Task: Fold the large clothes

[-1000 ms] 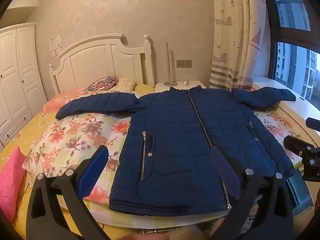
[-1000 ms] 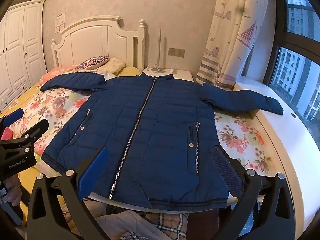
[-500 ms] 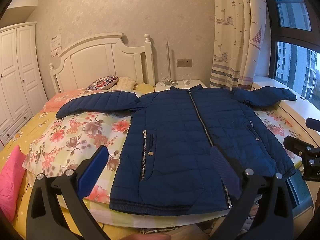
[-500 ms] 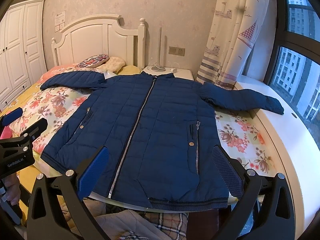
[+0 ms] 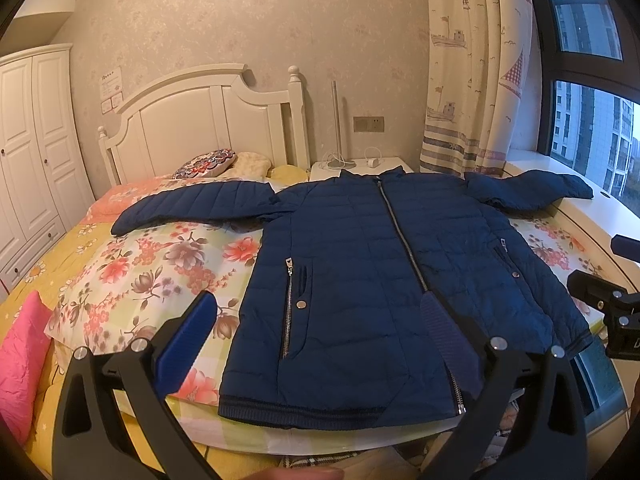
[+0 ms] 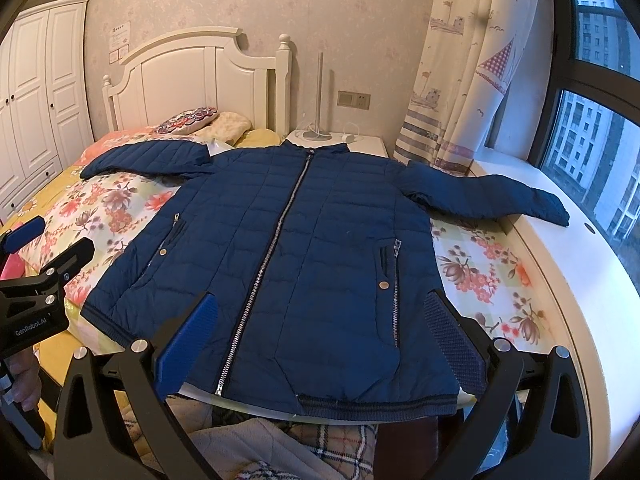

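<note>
A navy quilted jacket (image 5: pixel 372 280) lies flat and zipped on the floral bed sheet (image 5: pixel 152 264), both sleeves spread out sideways; it also shows in the right wrist view (image 6: pixel 288 248). My left gripper (image 5: pixel 316 320) is open and empty, hovering over the jacket's hem near the bed's foot. My right gripper (image 6: pixel 320 320) is open and empty over the hem too. The left gripper shows at the left edge of the right wrist view (image 6: pixel 36 280), and the right gripper at the right edge of the left wrist view (image 5: pixel 612 304).
A white headboard (image 5: pixel 200 128) and pillows (image 5: pixel 208 162) stand at the far end. A nightstand (image 6: pixel 340 142) with a lamp is behind the collar. A white window ledge (image 6: pixel 580 280) runs along the right. A pink cushion (image 5: pixel 20 360) lies at left. Plaid fabric (image 6: pixel 320 448) lies below the bed's foot.
Both grippers have shifted very slightly; the jacket has not moved and both grippers stay open.
</note>
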`<state>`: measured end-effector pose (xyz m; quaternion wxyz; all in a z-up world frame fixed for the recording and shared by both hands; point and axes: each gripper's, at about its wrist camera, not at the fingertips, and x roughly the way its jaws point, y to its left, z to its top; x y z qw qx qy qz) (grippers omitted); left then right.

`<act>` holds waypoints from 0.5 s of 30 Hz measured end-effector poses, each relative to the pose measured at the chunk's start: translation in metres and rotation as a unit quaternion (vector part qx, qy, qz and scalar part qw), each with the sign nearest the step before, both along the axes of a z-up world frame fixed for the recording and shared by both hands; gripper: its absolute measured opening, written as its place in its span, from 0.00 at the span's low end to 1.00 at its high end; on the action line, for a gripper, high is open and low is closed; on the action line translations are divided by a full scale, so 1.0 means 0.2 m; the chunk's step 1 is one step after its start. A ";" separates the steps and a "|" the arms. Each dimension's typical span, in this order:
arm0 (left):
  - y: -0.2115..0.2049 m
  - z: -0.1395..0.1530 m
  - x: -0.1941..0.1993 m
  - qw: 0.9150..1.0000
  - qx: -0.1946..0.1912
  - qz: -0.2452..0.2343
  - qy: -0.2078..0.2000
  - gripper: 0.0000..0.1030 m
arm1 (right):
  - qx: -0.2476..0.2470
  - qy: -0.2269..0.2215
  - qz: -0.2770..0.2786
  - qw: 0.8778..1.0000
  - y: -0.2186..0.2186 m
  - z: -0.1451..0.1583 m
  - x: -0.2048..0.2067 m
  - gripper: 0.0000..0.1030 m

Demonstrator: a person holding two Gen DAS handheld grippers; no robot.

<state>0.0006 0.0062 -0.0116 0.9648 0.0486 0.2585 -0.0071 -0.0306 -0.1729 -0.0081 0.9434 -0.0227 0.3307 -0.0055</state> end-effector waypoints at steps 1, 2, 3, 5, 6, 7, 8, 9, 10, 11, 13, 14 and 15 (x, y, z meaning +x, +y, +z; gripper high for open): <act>0.00 0.00 0.00 1.000 0.000 0.000 0.000 0.98 | 0.000 0.000 0.000 1.000 0.00 0.00 0.00 0.96; 0.00 0.00 0.00 1.000 0.000 0.000 0.000 0.98 | 0.000 0.000 0.000 1.000 0.00 0.00 0.00 0.96; 0.00 0.00 0.00 1.000 0.000 0.000 0.000 0.98 | 0.000 0.000 0.001 1.000 0.00 0.00 0.00 0.96; 0.00 0.00 0.00 1.000 0.000 0.000 0.000 0.98 | 0.000 0.000 0.001 1.000 0.00 -0.01 0.00 0.96; 0.00 0.00 0.00 1.000 0.000 0.000 0.000 0.98 | 0.000 0.000 0.001 1.000 0.00 -0.01 0.00 0.96; 0.00 0.00 0.00 1.000 0.000 -0.001 0.000 0.98 | 0.000 0.000 0.001 1.000 0.00 0.00 0.00 0.96; 0.00 0.00 0.00 1.000 0.000 0.000 0.000 0.98 | 0.000 0.000 0.001 1.000 0.00 -0.01 0.00 0.96; 0.00 0.00 0.00 1.000 0.000 0.000 0.000 0.98 | 0.001 0.000 0.000 1.000 0.00 0.00 0.00 0.96; 0.00 0.00 0.00 1.000 0.000 0.000 0.000 0.98 | 0.001 0.000 0.001 1.000 0.00 0.00 0.00 0.96; 0.00 0.00 0.00 1.000 0.000 0.000 0.000 0.98 | 0.001 0.000 0.001 1.000 0.00 -0.01 0.00 0.96; 0.00 0.00 0.00 1.000 0.000 0.000 0.001 0.98 | 0.000 0.000 0.001 1.000 0.00 0.00 0.00 0.96; 0.00 0.00 0.00 1.000 0.000 0.000 0.001 0.98 | 0.000 0.000 0.001 1.000 0.01 -0.01 0.00 0.96; 0.00 0.00 0.00 1.000 0.000 0.000 0.001 0.98 | 0.001 0.000 0.001 1.000 0.00 0.00 0.00 0.96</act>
